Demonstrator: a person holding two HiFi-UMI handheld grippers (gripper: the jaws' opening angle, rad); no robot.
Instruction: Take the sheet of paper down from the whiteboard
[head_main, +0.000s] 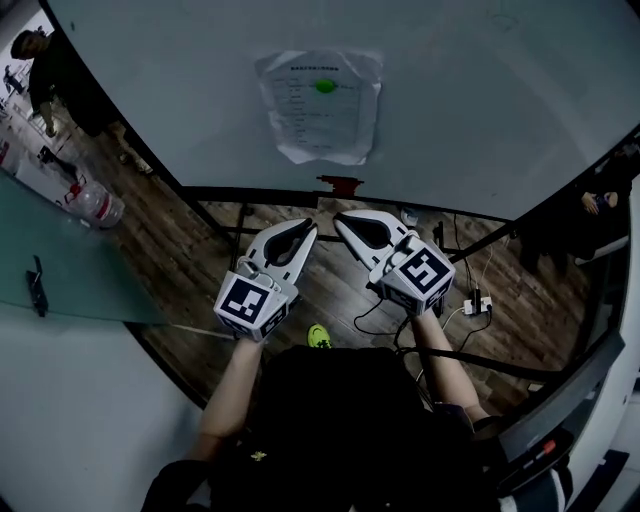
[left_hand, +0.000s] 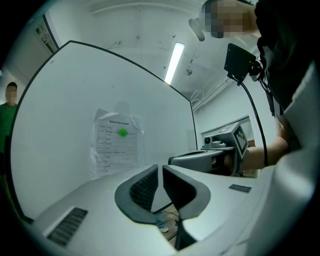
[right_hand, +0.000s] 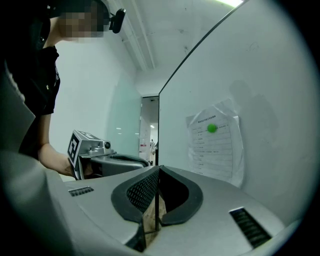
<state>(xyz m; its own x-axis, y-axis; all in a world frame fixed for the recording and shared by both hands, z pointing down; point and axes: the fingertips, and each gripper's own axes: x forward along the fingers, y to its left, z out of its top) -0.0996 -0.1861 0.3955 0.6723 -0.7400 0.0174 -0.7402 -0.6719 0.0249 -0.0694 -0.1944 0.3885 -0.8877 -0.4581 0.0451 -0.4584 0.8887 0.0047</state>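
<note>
A wrinkled printed sheet of paper (head_main: 321, 106) hangs on the whiteboard (head_main: 470, 90), pinned near its top by a round green magnet (head_main: 324, 86). The left gripper view shows the paper (left_hand: 114, 142) ahead and left of the jaws; in the right gripper view the paper (right_hand: 216, 143) sits ahead and to the right. My left gripper (head_main: 306, 228) and right gripper (head_main: 342, 220) are held side by side below the board, short of the sheet. Both point level at the board, shut, with nothing between the jaws.
A red fitting (head_main: 341, 185) sits on the whiteboard's lower rail. Cables and a power strip (head_main: 477, 302) lie on the wooden floor. A glass partition (head_main: 70, 260) stands at left, with a person (head_main: 55, 70) beyond it. A plastic bottle (head_main: 98, 205) lies on the floor.
</note>
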